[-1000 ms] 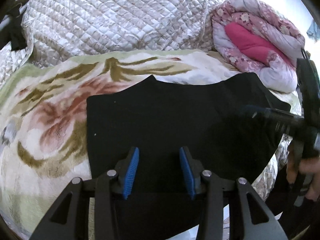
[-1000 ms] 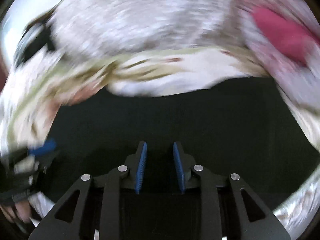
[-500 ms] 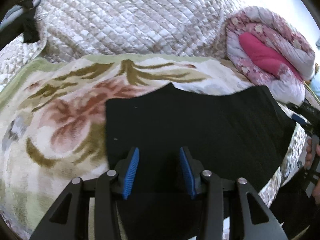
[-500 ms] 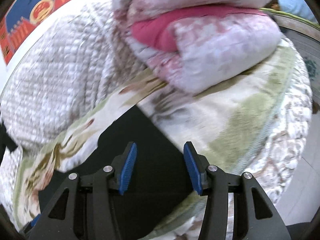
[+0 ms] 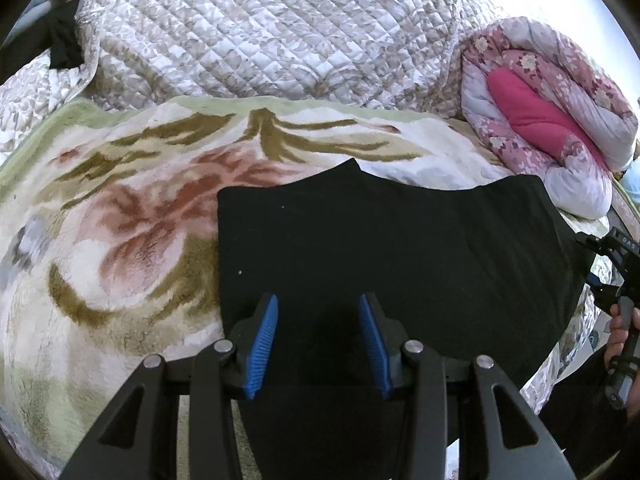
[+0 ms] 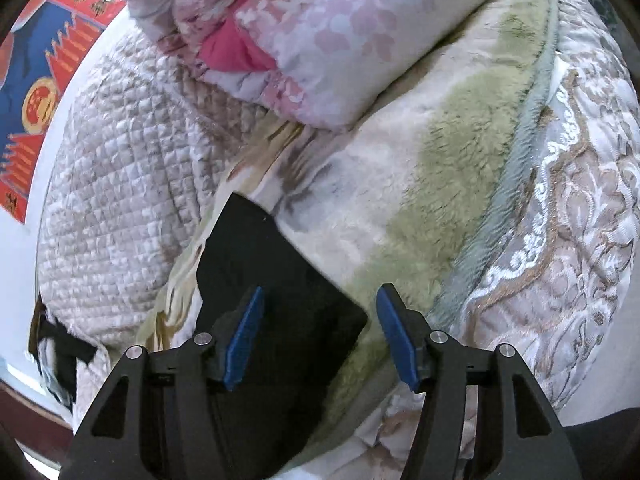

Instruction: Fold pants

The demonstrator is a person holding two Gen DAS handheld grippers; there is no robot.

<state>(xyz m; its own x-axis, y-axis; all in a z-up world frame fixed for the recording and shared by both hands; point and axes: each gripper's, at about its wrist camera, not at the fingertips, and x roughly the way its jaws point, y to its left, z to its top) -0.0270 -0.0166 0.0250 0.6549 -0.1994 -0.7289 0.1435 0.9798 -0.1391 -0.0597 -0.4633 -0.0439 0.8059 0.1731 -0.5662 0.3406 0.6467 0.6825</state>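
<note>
You can read only "DAS" in small white letters on the black body of the right gripper [image 5: 622, 276], at the right edge of your left wrist view. The red and blue poster [image 6: 44, 80] on the far left wall carries yellow characters and a round emblem, too small to read.

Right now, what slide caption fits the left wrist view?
Left claw hovers open over flat black fabric pants spread on a floral fleece blanket.
</note>
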